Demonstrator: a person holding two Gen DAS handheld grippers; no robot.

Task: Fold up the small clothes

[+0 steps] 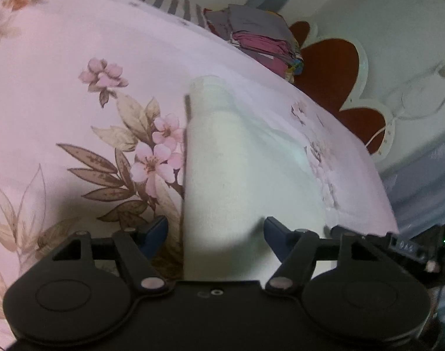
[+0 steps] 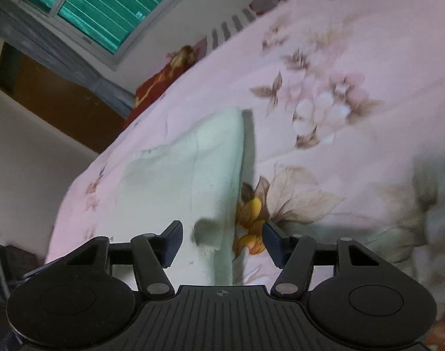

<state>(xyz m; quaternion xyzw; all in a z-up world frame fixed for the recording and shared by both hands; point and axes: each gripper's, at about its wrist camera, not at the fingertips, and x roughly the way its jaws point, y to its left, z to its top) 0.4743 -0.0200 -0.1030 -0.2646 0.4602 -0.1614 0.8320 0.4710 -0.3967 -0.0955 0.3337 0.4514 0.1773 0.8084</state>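
Garment on the bedspread, a gripper over each side

The folded garment [image 1: 219,158] lies flat on the bedspread [image 1: 76,117]. A stack of folded clothes [image 1: 260,38] sits well beyond it, near the bed's far edge. A window [image 2: 99,8] is behind the bed.

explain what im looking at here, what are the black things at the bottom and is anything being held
Each picture comes from a camera mounted on a hand-held claw, looking forward along its two fingers. A person carries one per hand; no robot arm. One view shows the left claw, the other the right claw. Both stand open over a pale folded garment lying on a pink flowered bedsheet. Neither holds anything. A stack of folded clothes sits farther back.
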